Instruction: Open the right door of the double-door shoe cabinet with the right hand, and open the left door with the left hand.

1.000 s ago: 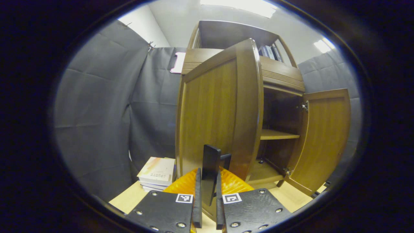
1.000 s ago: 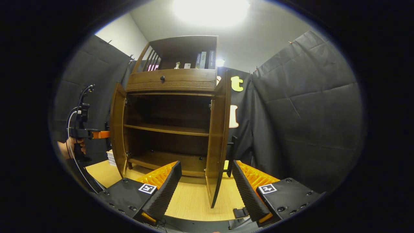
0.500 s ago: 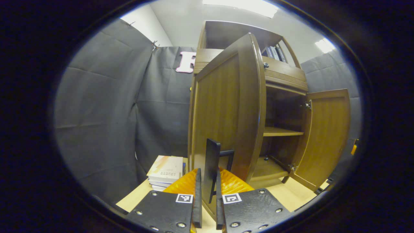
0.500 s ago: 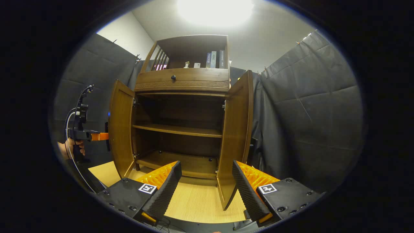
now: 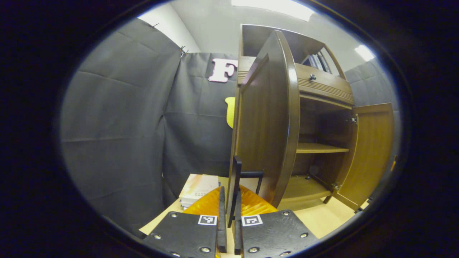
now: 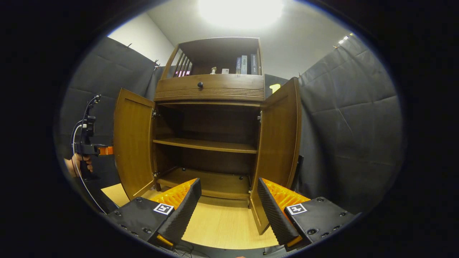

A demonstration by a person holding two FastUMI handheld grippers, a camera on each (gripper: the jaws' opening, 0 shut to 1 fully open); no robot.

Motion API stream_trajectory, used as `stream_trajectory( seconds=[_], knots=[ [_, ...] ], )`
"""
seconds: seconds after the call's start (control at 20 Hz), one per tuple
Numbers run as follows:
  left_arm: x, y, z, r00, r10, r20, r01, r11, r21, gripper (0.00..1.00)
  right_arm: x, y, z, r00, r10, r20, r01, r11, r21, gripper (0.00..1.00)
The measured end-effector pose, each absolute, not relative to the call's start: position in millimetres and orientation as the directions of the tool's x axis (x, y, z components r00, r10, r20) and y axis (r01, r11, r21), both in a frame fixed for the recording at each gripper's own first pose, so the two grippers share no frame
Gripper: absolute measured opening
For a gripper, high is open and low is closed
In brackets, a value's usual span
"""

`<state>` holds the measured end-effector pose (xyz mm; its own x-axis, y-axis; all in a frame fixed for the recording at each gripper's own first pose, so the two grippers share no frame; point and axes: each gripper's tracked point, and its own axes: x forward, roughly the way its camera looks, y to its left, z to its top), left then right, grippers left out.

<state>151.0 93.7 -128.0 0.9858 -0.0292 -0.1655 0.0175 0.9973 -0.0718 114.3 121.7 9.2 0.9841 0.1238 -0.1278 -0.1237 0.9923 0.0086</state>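
Observation:
The brown shoe cabinet [image 6: 211, 89] stands with both doors swung out, its two inner shelves bare. My left gripper [image 5: 228, 196] is shut on the black handle [image 5: 236, 175] of the left door [image 5: 267, 125], which I see almost edge-on. The right door [image 5: 373, 147] stands wide at the far right. In the right gripper view, my right gripper [image 6: 228, 182] is open in front of the cabinet, touching nothing, between the left door [image 6: 132, 143] and the right door [image 6: 281, 139]. A hand holds the left gripper [image 6: 94, 148] behind the left door.
A stack of books [image 5: 199, 186] lies on the light wooden surface [image 6: 222, 225] left of the cabinet. A drawer with a dark knob [image 6: 200, 85] sits above the doors, and more books [image 6: 244, 64] stand on the top shelf. Black cloth walls close in on both sides.
The left door has swung further out with my left gripper on its handle. My right gripper stayed open and shifted, so the right door's inner face now shows.

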Motion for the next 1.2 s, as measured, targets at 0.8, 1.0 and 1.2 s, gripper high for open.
stream_trajectory(
  seconds=[0.8,1.0,1.2],
  knots=[
    [144,97,-126,0.989,-0.024,-0.145,0.023,1.000,-0.007,0.10,143,183,2,0.979,0.165,-0.122,-0.157,0.985,0.072,0.98],
    [141,97,-126,0.989,-0.007,-0.150,0.001,0.999,-0.037,0.10,144,183,9,0.981,0.162,-0.105,-0.155,0.986,0.068,0.98],
    [142,98,-120,0.994,0.008,-0.113,-0.011,1.000,-0.024,0.10,138,168,29,0.985,0.167,-0.052,-0.164,0.985,0.060,0.98]
  ],
)
